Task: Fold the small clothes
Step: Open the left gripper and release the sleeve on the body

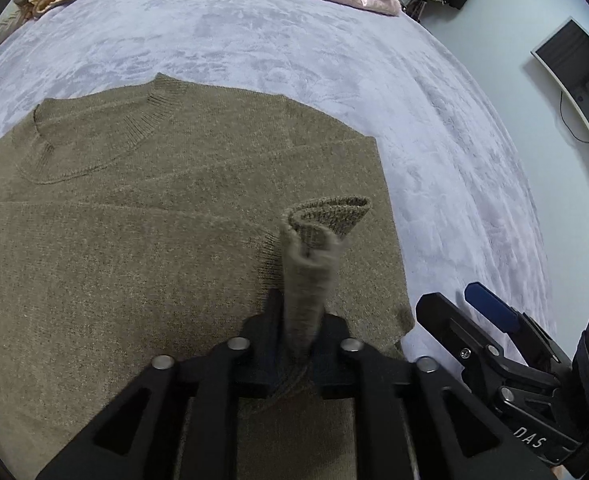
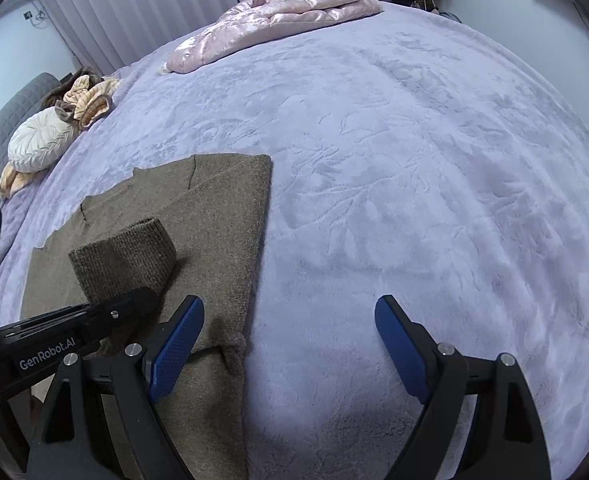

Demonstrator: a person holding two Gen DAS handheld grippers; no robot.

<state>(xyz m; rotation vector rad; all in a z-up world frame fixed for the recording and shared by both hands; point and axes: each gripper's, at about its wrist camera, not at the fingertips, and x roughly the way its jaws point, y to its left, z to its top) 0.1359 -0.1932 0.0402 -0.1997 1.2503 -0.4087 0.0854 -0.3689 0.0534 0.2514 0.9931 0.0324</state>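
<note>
The left gripper [image 1: 296, 336] is down low over the brown sweater [image 1: 134, 220], which lies flat on the bed [image 1: 294, 48]. The sleeve cuff [image 1: 318, 232] sticks up between its fingers. The fingers stand only a little apart, so I cannot tell if they pinch the cuff or have let go. The sleeve looks folded in over the body, probably to make the sweater narrow before it is folded up.

The right gripper [image 2: 290, 344] sits just beside it, over the sweater's right edge. Its blue fingers [image 2: 174, 344] are spread wide with nothing between them, maybe ready to help with the next fold.

Farther off, the purple bed cover is bare around the sweater, so nothing blocks the folding. At the far end lies a pink quilt [image 2: 278, 20]. By the far left side sit a round white cushion [image 2: 42, 142] and a tan bundle of clothes [image 2: 88, 100].
</note>
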